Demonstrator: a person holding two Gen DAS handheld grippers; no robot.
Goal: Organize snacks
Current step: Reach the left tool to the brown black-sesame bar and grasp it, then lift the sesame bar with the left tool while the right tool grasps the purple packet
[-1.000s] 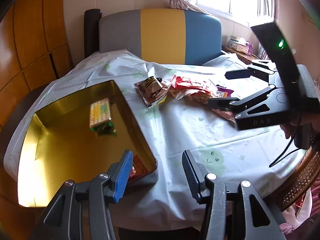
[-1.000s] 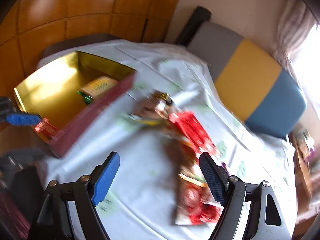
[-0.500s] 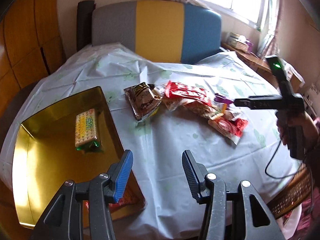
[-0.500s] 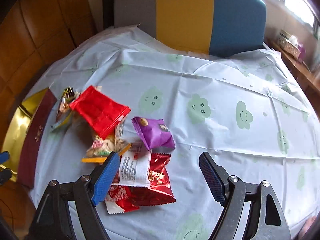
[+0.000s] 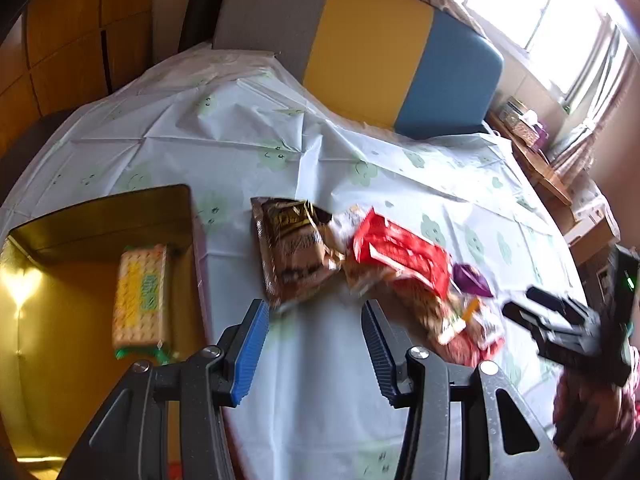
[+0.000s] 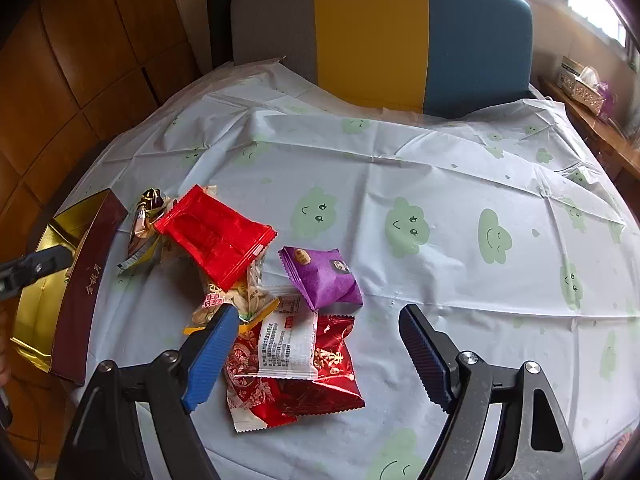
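A gold box (image 5: 100, 208) with a maroon outer wall (image 6: 80, 280) stands at the table's left edge, holding a yellow biscuit pack (image 5: 140, 296). To its right lies a pile of snacks: a brown packet (image 5: 292, 248), a bright red packet (image 6: 216, 236), a nut packet (image 6: 236, 296), a purple packet (image 6: 320, 276) and a dark red packet with a white label (image 6: 320, 372). My left gripper (image 5: 313, 308) hovers over bare cloth just below the brown packet, its jaws closing with nothing between them. My right gripper (image 6: 316, 316) stands open above the dark red and purple packets.
A pale cloud-print tablecloth (image 6: 400, 168) covers the round table. Behind it stands a grey, yellow and blue seat back (image 6: 380, 32), with wood panelling on the left. A shelf with a tissue box (image 6: 580, 84) runs along the right under the window.
My left gripper has moved right, from above the gold box to beside the snack pile, and its jaws have narrowed a little. My right gripper swung from the box side to over the pile's right end.
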